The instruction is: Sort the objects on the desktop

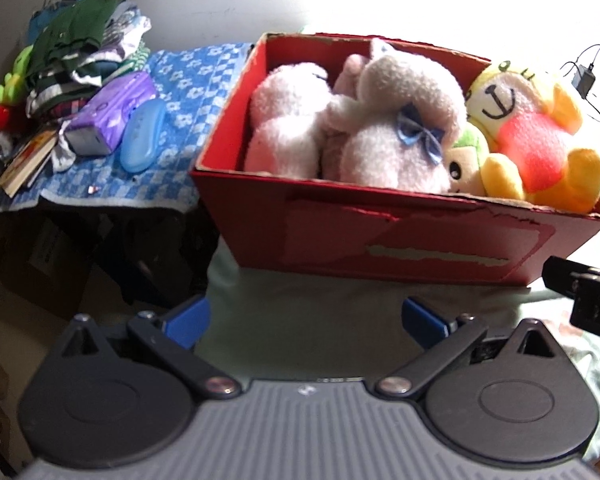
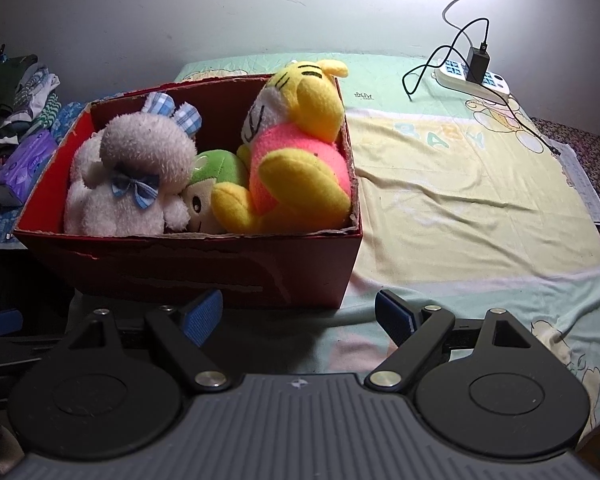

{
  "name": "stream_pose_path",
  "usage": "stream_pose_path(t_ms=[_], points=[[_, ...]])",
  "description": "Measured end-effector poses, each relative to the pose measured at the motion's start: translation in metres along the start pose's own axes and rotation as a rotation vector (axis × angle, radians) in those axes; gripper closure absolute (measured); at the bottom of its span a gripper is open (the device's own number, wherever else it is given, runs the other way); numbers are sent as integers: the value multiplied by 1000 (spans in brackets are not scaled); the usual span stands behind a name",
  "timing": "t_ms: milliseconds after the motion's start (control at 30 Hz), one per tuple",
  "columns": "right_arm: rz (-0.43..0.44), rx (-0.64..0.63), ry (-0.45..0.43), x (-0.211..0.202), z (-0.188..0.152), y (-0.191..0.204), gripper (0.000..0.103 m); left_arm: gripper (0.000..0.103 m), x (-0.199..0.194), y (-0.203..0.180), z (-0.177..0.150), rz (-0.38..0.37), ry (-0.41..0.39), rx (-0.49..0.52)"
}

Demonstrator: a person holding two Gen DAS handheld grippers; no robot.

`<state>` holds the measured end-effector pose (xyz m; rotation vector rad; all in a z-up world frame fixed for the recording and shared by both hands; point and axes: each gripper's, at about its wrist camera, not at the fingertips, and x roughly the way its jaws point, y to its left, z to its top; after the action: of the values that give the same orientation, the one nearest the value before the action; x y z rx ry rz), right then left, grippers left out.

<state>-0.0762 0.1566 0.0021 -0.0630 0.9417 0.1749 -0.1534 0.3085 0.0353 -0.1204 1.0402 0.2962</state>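
A red cardboard box [image 1: 380, 240] [image 2: 204, 268] stands on a pale cloth-covered surface and holds several plush toys. A white fluffy toy [image 1: 384, 120] [image 2: 140, 160] with a blue bow fills its left side. A small green-capped toy [image 1: 466, 156] [image 2: 214, 176] sits in the middle. A yellow and pink toy [image 1: 536, 136] [image 2: 300, 152] leans in the right corner. My left gripper [image 1: 306, 320] is open and empty, in front of the box. My right gripper [image 2: 300, 316] is open and empty too, near the box's front right corner.
Left of the box, a blue checked cloth [image 1: 188, 92] carries a purple pack [image 1: 112, 116], a blue oval case [image 1: 144, 136] and piled clothes [image 1: 76, 44]. A power strip [image 2: 476, 78] with a charger and cables lies at the back right. Bare patterned sheet [image 2: 460, 184] spreads right of the box.
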Motion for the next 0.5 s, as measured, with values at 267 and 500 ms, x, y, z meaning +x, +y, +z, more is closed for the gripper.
stream_pose_path(t_ms=[267,500], points=[[27,-4,9,1,6,7,17,2,4,10,7,21,49,-29],[43,-8,22,2,3,13,17,2,8,8,7,23,86,-14]])
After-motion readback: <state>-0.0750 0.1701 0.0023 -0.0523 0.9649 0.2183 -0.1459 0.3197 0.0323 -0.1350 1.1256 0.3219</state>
